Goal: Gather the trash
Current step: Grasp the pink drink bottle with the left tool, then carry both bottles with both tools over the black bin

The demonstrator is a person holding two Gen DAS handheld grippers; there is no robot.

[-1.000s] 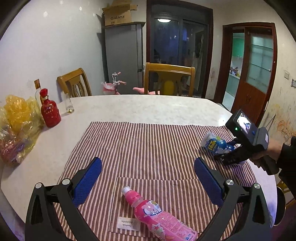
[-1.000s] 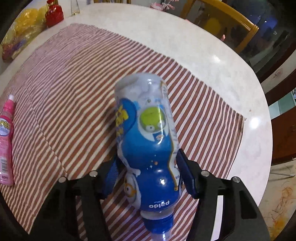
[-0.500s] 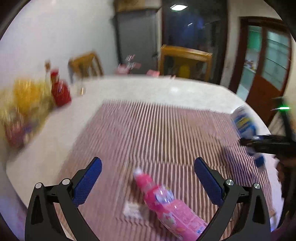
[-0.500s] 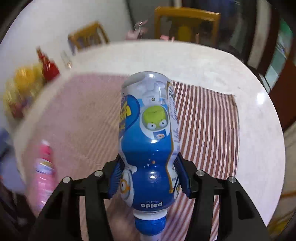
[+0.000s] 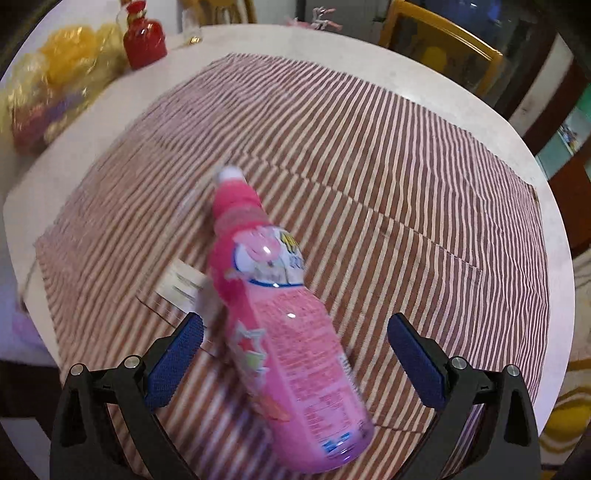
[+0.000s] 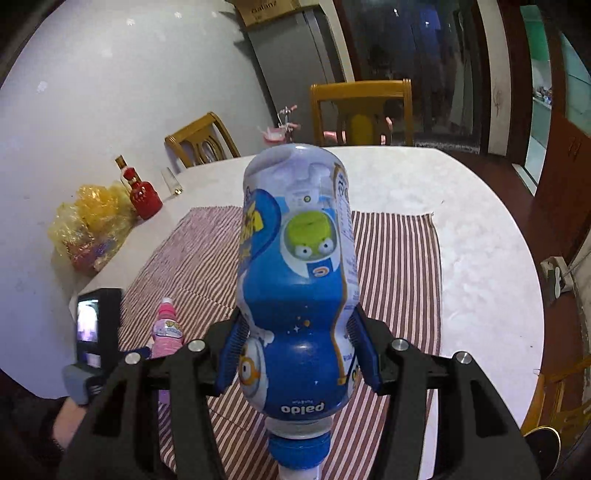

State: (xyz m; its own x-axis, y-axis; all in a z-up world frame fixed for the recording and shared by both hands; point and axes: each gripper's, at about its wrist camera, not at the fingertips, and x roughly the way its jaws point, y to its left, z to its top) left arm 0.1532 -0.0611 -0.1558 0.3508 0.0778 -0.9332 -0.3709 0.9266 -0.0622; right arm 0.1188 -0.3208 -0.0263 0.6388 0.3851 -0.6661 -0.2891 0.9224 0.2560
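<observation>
A round white table (image 6: 476, 236) stands in a dim dining room and carries a red-and-white striped cloth (image 5: 369, 155) over most of its top. At the right gripper (image 6: 297, 356) the two blue pads (image 6: 229, 347) press on the narrow waist of one blue bottle (image 6: 295, 266), which is held off the table with its blue cap toward the camera and its clear base pointing away; the jaws stand about half apart around it. At the left gripper (image 5: 295, 350) the jaws are wide apart, and one pink bottle (image 5: 273, 302) lies on the striped cloth between the fingers (image 5: 173, 358), its white-tipped cap pointing away; neither pad touches it, though the left pad is just beside its flank. That makes two drink bottles in all, one blue and gripped, one pink and lying loose. From the right wrist view the pink bottle's upper half shows beside the left gripper's body, whose small screen (image 6: 88, 319) glows, with the person's hand (image 6: 72, 421) below it. Half under the pink bottle's side lies one small white paper tag (image 5: 181, 282) on the cloth. Farther out, at the table's far left edge, sit one red bottle (image 6: 144, 197) with a decorated stopper, one small clear glass (image 6: 172, 182) just beside it, and a crinkled yellow plastic bag (image 6: 88, 229) of wrapped items. Beyond the table stand two wooden chairs (image 6: 364, 110), and behind them a grey cabinet (image 6: 295, 55) with one cardboard box (image 6: 273, 9) on top.
</observation>
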